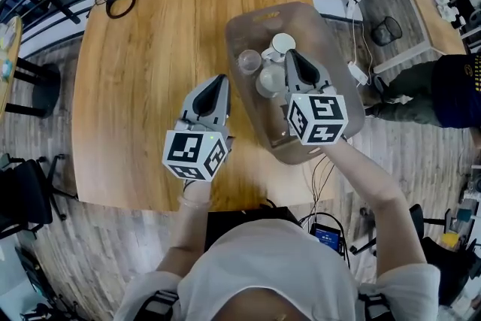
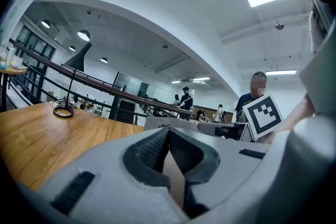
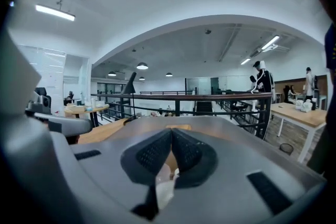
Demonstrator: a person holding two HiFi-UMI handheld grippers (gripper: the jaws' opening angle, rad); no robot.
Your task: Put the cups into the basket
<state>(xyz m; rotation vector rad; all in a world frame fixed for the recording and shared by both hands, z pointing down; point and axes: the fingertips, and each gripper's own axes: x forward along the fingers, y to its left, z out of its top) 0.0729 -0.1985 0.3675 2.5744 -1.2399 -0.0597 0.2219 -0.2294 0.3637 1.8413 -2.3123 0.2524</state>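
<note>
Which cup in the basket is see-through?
The clear transparent cup at the left of the translucent brown basket; the far white cup and near white cup are opaque.

Left of the basket (image 1: 308, 30) the surface (image 1: 143, 86) lies bare out to a cable coil (image 1: 120, 2) at the far corner. Within the basket three cups (image 1: 269, 79) crowd the middle, its far end is free, and the right gripper (image 1: 290, 56) hangs over its near half.

White cups (image 1: 283, 45), smoky brown basket (image 1: 319, 28), honey wood-grain table (image 1: 143, 86).
</note>
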